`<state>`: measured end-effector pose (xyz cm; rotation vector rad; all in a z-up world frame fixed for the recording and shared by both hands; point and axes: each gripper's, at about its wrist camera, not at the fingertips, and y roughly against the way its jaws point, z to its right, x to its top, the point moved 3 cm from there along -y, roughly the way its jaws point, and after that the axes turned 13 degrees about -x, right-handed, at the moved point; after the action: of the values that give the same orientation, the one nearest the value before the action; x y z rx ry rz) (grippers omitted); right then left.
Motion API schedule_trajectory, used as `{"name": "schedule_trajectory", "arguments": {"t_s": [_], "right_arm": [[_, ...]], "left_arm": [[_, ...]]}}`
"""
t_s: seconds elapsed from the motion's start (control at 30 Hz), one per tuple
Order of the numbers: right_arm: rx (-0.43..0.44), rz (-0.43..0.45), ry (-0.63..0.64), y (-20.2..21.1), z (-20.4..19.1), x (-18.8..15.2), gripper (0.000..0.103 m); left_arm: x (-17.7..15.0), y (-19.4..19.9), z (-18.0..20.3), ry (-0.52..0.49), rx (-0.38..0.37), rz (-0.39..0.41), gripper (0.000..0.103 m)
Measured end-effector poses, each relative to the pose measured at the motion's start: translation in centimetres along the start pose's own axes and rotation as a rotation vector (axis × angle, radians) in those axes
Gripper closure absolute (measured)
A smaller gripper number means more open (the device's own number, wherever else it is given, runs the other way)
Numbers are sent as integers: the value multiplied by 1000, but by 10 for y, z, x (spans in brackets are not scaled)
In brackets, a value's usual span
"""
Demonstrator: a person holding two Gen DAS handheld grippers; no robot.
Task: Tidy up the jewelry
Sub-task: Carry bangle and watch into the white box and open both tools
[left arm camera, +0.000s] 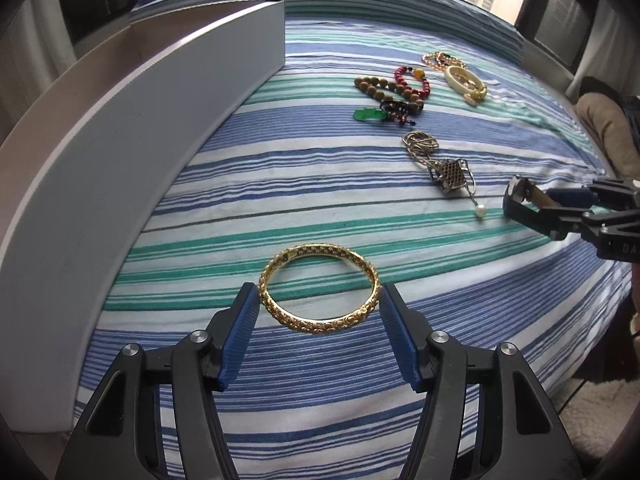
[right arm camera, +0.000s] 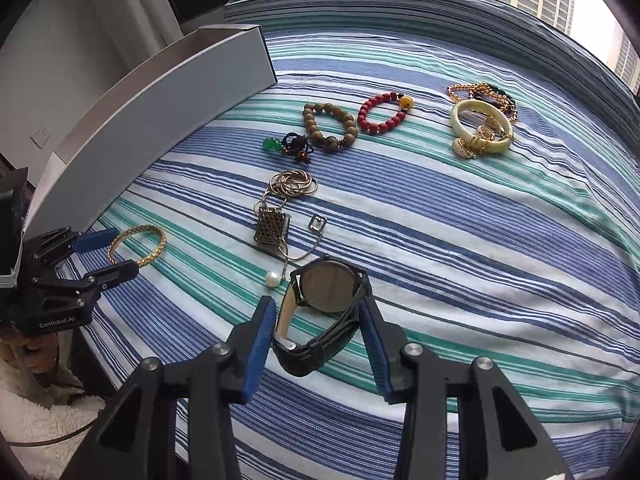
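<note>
A gold filigree bangle sits between the blue pads of my left gripper; both pads touch its sides. It also shows in the right wrist view, inside my left gripper. My right gripper is shut on a black watch with a dark round face and leather strap, held just above the striped bedspread. In the left wrist view my right gripper holds the watch at the right edge. A long grey open box lies to the left; it also shows in the right wrist view.
On the striped bedspread lie a brown bead bracelet, a red bead bracelet, a green pendant with dark cord, a coiled chain with a mesh locket, a pearl pin, a cream bangle and gold chains.
</note>
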<state>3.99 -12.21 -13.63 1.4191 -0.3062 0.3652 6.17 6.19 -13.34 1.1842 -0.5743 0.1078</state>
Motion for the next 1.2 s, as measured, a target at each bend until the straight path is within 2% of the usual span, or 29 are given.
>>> {"name": "schedule_trajectory", "arguments": {"t_s": [0.2, 0.3, 0.33, 0.43, 0.47, 0.5, 0.67, 0.77, 0.9, 0.97, 1.07, 1.13, 1.2], "right_arm": [[-10, -77, -29, -9, 6, -24, 54], [-27, -76, -54, -18, 7, -20, 34], [-26, -75, -52, -22, 5, -18, 32], [-23, -76, -36, -32, -6, -16, 32], [-40, -65, -39, -31, -7, -15, 36], [-40, -61, -45, -30, -7, -15, 51], [-10, 16, -36, 5, -9, -1, 51], [11, 94, 18, 35, -25, 25, 51], [89, 212, 87, 74, -61, 74, 51], [139, 263, 118, 88, -86, 103, 51], [227, 325, 160, 101, -130, 146, 51], [272, 351, 190, 101, -163, 172, 51], [330, 338, 214, 91, -197, 197, 51]], "left_arm": [[-1, 2, -2, 13, -6, 9, 40], [-1, -1, -2, 17, -9, 6, 40], [-1, -2, -2, 18, -10, 5, 40], [-1, 1, -5, 37, -17, 14, 40], [-1, 5, -6, 43, -23, 23, 40], [0, 10, -8, 50, -28, 32, 40], [9, 44, -17, 84, -50, 94, 41], [18, 77, -25, 99, -53, 156, 41], [37, 135, -54, 155, -37, 265, 41], [47, 163, -75, 175, 10, 323, 41], [56, 190, -113, 218, 137, 373, 41], [58, 190, -140, 266, 190, 366, 41], [57, 179, -165, 309, 228, 336, 41]]}}
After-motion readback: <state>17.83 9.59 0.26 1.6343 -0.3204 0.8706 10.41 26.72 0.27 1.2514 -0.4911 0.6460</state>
